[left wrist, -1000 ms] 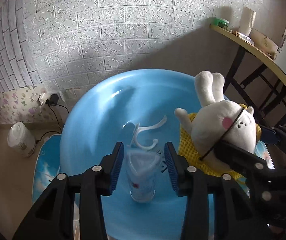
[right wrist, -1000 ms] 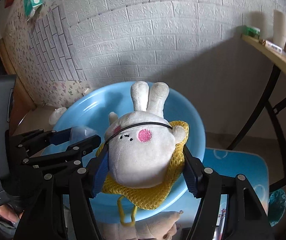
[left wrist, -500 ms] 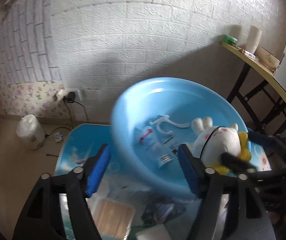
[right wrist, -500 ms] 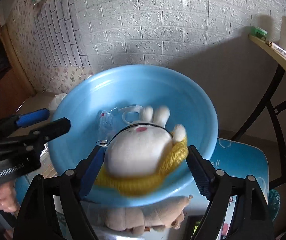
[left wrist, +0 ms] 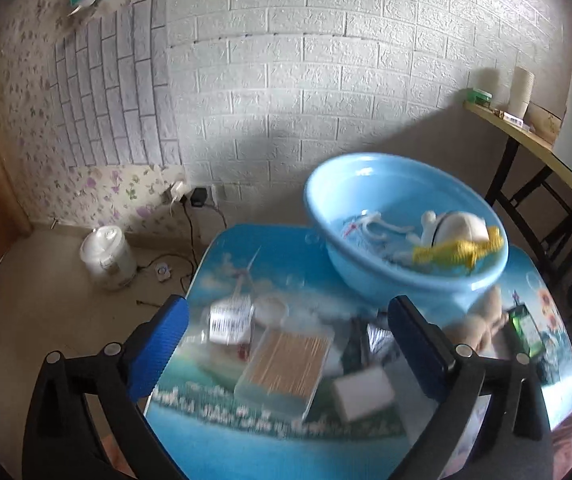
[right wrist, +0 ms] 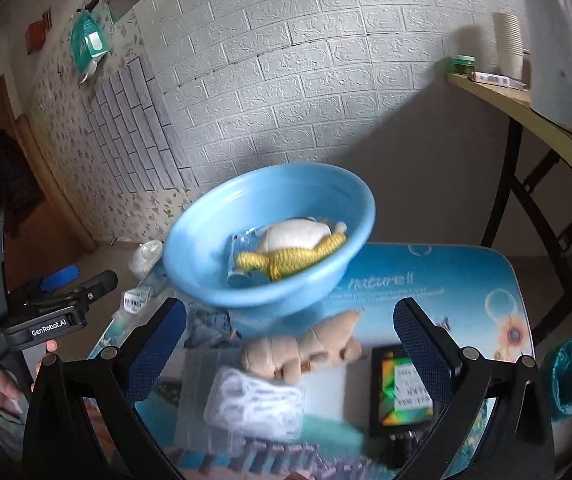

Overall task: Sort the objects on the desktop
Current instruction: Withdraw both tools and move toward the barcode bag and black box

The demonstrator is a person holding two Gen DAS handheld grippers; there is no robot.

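While both jaws have just been swinging open, the table [left wrist: 245, 276] with its blue printed top takes up most of the view, and the big blue basin [left wrist: 366, 280] sits at its far side. Inside the basin lies the white plush rabbit [right wrist: 298, 234] in its yellow knit wrap, next to a clear bottle [right wrist: 239, 260] and a white hook [left wrist: 374, 222]. Nearer on the table there's a clear box of wooden sticks [left wrist: 286, 364], a tan plush toy [right wrist: 306, 350], a black box with a shiny label [right wrist: 402, 388] and a white pack [right wrist: 257, 404]. Left hand-held gripper [left wrist: 286, 336] is spread wide with nothing between its blue pads, hovering over the box of sticks. Right hand-held gripper [right wrist: 290, 336] is also wide and empty, above the tan plush. Everything's kinda blurry.
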